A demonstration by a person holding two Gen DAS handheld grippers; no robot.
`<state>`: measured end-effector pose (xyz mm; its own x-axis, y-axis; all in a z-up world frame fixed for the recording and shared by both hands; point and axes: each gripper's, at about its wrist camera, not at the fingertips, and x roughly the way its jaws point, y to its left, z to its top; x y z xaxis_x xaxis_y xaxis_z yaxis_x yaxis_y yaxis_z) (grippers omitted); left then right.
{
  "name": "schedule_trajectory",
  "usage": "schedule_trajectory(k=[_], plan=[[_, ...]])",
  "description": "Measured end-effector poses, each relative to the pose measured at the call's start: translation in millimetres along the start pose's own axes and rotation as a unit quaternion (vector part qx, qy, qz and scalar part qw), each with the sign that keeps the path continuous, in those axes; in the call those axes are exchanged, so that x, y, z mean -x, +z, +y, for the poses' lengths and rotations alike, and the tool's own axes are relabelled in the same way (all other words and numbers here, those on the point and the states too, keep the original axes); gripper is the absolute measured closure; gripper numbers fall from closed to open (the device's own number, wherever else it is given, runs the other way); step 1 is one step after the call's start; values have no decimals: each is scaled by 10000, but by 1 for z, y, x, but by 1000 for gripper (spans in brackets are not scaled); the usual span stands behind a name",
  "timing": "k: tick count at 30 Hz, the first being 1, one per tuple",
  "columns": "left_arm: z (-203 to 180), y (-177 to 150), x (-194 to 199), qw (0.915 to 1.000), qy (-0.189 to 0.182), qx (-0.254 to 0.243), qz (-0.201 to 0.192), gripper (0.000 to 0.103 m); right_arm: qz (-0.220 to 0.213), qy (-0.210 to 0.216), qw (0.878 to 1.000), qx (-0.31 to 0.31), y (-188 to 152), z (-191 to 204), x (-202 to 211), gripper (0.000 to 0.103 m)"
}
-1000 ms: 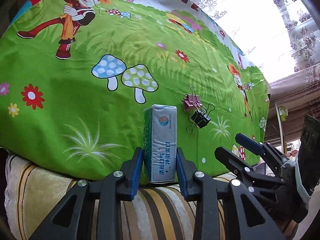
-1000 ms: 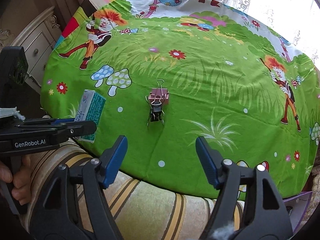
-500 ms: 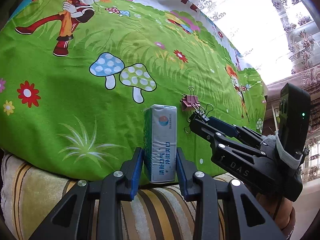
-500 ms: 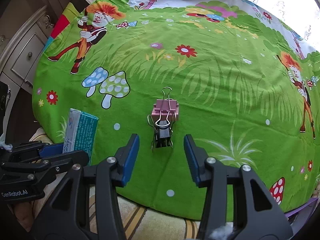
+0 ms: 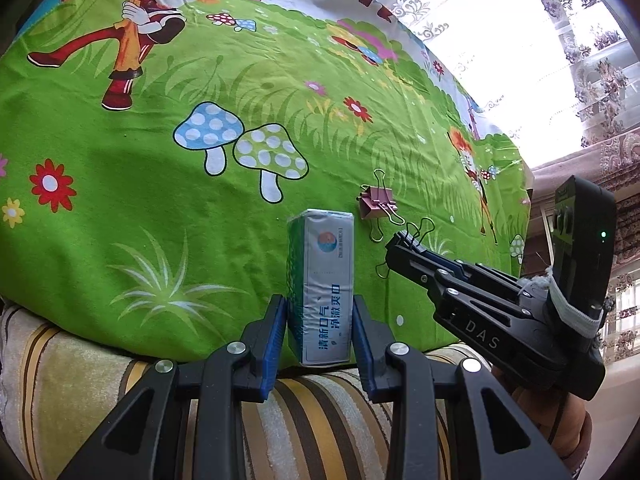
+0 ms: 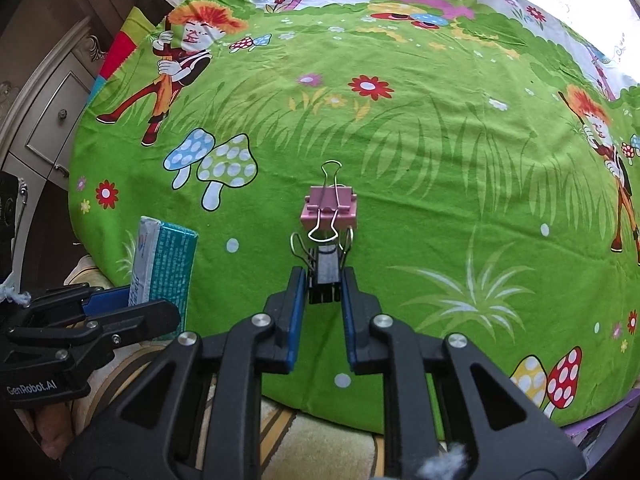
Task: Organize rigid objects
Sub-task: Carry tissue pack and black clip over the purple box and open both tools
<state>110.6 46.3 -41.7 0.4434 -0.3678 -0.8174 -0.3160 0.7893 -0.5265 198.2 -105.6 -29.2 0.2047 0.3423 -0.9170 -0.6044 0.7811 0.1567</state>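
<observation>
- The left gripper has its blue pads pressed on both sides of a small rectangular box with a silver-blue face and green sides. The box stands at the near edge of the cloth, left of the clips.
- Blue Chinese characters run along the face of the box, with a small round orange and blue logo near its far end. I cannot read more of it.
- The right gripper is closed on a small black metal binder clip; its blue pads touch both sides of the clip's black body, and the wire handles stand out past them.
- The side of the right gripper carries the letters "DAS", and the side of the left gripper reads "GenRobot.AI".
- Just beyond the black clip lies a pink metal binder clip, touching it or nearly so.
- Both clips lie on a bright green cloth printed with mushrooms, flowers and cartoon figures.
- The cloth covers a striped beige and brown cushion, which shows at the near edge.
</observation>
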Motion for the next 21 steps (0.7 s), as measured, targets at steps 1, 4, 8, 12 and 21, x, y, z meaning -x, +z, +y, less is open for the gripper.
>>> schedule_trajectory(k=[1, 4, 8, 12, 21], plan=[[0, 0, 0, 10000, -1, -7, 2, 70, -21, 1, 10000, -32, -2, -1, 3, 82], [-4, -1, 1, 10000, -4, -56, -6, 70, -99, 20, 9999, -125, -9, -5, 13, 82], [-14, -4, 2, 9998, -47, -194, -14, 70, -209, -27, 9994, -290, -20, -12, 28, 82], [-27, -8, 2, 9994, -85, -328, 4, 70, -333, -230, 9985, -366, -33, -18, 45, 82], [-76, -28, -6, 9960, -262, -831, 206, 70, -674, -522, 9943, -645, -67, -39, 86, 82]])
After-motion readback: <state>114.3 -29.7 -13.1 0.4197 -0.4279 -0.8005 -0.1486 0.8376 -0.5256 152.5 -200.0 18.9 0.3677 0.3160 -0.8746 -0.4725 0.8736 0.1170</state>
